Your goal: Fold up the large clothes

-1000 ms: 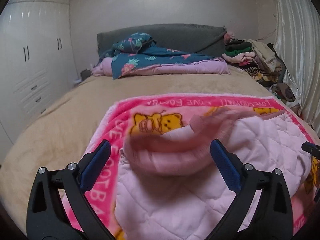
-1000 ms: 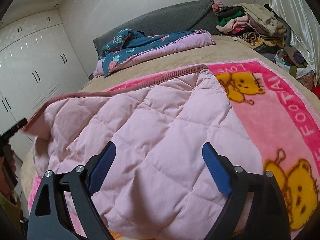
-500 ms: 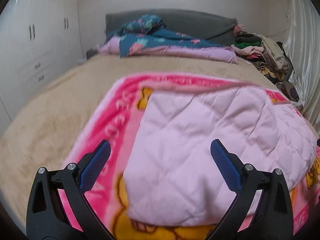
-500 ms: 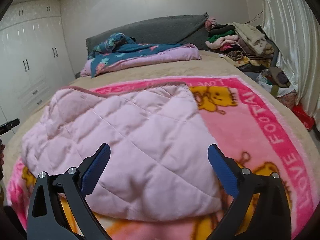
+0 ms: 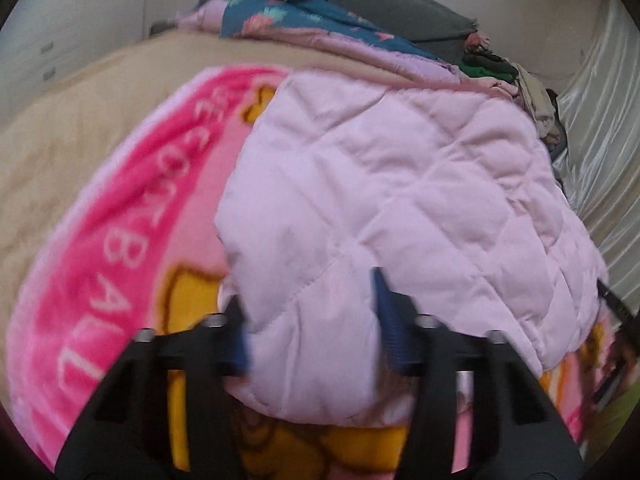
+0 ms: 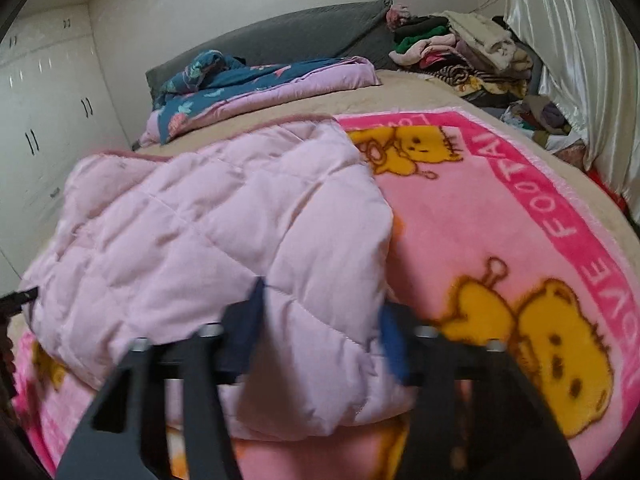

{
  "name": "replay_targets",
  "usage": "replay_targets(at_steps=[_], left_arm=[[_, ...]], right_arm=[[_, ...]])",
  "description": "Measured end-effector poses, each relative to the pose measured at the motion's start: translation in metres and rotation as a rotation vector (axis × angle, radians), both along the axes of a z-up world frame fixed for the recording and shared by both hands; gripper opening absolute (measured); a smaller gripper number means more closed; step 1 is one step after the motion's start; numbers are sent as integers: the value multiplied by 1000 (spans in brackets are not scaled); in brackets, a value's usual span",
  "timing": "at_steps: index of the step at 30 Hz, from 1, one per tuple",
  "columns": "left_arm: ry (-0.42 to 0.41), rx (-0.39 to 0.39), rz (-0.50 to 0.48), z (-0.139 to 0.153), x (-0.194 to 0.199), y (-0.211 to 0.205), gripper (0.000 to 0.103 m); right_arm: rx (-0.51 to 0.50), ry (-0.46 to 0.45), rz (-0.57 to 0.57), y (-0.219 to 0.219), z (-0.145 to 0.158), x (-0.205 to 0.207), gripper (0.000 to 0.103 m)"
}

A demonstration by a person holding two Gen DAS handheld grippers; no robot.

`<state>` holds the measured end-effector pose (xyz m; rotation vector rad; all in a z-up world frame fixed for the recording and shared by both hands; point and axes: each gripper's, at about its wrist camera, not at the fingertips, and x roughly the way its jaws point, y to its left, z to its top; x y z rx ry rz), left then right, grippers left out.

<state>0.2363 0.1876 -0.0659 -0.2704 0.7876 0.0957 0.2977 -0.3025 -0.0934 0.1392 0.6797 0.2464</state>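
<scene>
Spread folded on the pink cartoon-bear blanket [image 6: 500,216] at the foot of the bed [image 6: 420,92]: a pale pink quilted garment [image 6: 208,232], its darker pink trim edge toward the headboard [image 6: 288,36]. Seen from the left wrist, the same pale pink quilted garment [image 5: 392,184] covering the blanket's middle, with the blanket's hot-pink lettered border [image 5: 132,216] exposed beside it on the wardrobe side. Left tongs [image 5: 310,332] partly closed around the garment's near edge, blue pads [image 5: 390,340] on either side of a bulge of quilting; a firm grip not confirmable through the blur. Right tongs [image 6: 320,336] likewise narrowed over the near corner of the garment, fabric bunched between the blue pads [image 6: 394,350], contact appearing but clamping unclear. Beyond the blanket, bare beige bed cover [image 5: 72,120] reaching toward the headboard. Against the gray headboard, a teal floral quilt with lilac lining [image 6: 256,88], loosely heaped. To the curtain side of the headboard, a tall pile of mixed clothes [image 6: 460,48], more heaped lower beside the bed. White wardrobe doors with dark handles [image 6: 44,120] along the wall opposite the pale satin curtain [image 6: 572,52]. Tip of the other black tool [image 6: 18,300] just visible at the garment's far side in the right view.
</scene>
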Motion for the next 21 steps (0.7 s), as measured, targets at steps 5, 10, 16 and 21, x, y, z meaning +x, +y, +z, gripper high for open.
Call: replay_targets(at_steps=[5, 10, 16, 21], left_arm=[[-43, 76, 27, 28, 25, -6, 26], [-8, 86, 60, 30, 66, 0, 26], [52, 78, 76, 9, 91, 2, 27], [58, 75, 80, 5, 93, 3, 28]], right_arm=[[-1, -40, -60, 9, 27, 24, 20], [-79, -27, -103, 25, 28, 63, 19], [-95, 57, -126, 30, 1, 95, 19], [-117, 74, -122, 31, -9, 99, 20]])
